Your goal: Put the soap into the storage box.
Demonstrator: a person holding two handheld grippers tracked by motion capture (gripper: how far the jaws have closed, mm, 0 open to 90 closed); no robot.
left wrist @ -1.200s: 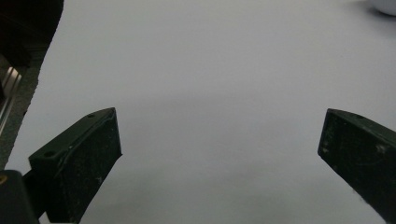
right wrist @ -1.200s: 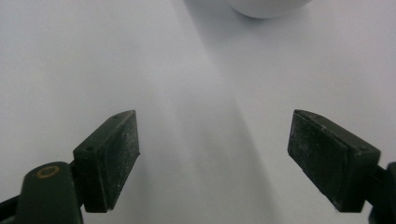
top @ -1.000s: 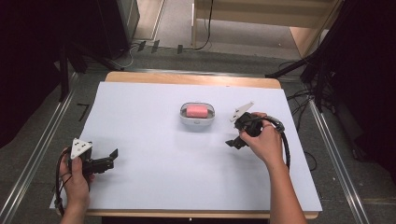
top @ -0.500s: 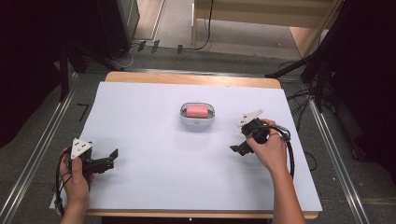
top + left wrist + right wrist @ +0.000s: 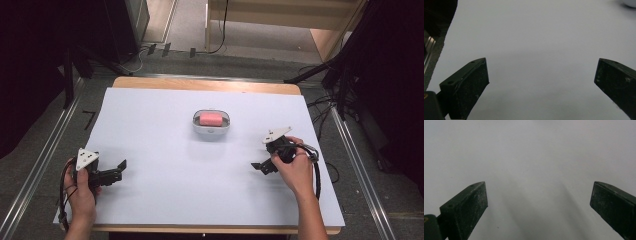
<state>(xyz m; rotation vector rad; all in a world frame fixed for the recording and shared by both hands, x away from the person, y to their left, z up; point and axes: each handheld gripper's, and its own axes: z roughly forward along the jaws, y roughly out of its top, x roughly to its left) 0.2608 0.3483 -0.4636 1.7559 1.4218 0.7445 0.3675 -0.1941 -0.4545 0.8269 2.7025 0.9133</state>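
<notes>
A small white oval dish (image 5: 212, 132) sits at the middle of the white table sheet (image 5: 190, 195), with a pink block (image 5: 210, 119) lying in it. My right gripper (image 5: 260, 168) rests low over the sheet to the dish's near right, pointing left. Its jaws have just been opening and stand wide apart with nothing between them in the right gripper view (image 5: 539, 186). My left gripper (image 5: 119, 171) is at the near left, pointing right, open and empty, with bare sheet between its jaws (image 5: 541, 65). A corner of the dish (image 5: 630, 2) shows at the top right of the left gripper view.
The wooden table edge (image 5: 205, 85) runs along the far side. Metal rails (image 5: 45, 160) flank the table on the floor. Black stands and cables (image 5: 345, 85) crowd the far right. The sheet's left border (image 5: 446, 37) shows in the left gripper view.
My right hand has drawn back from beside the dish toward the near right and sunk lower. The left hand has kept still.
</notes>
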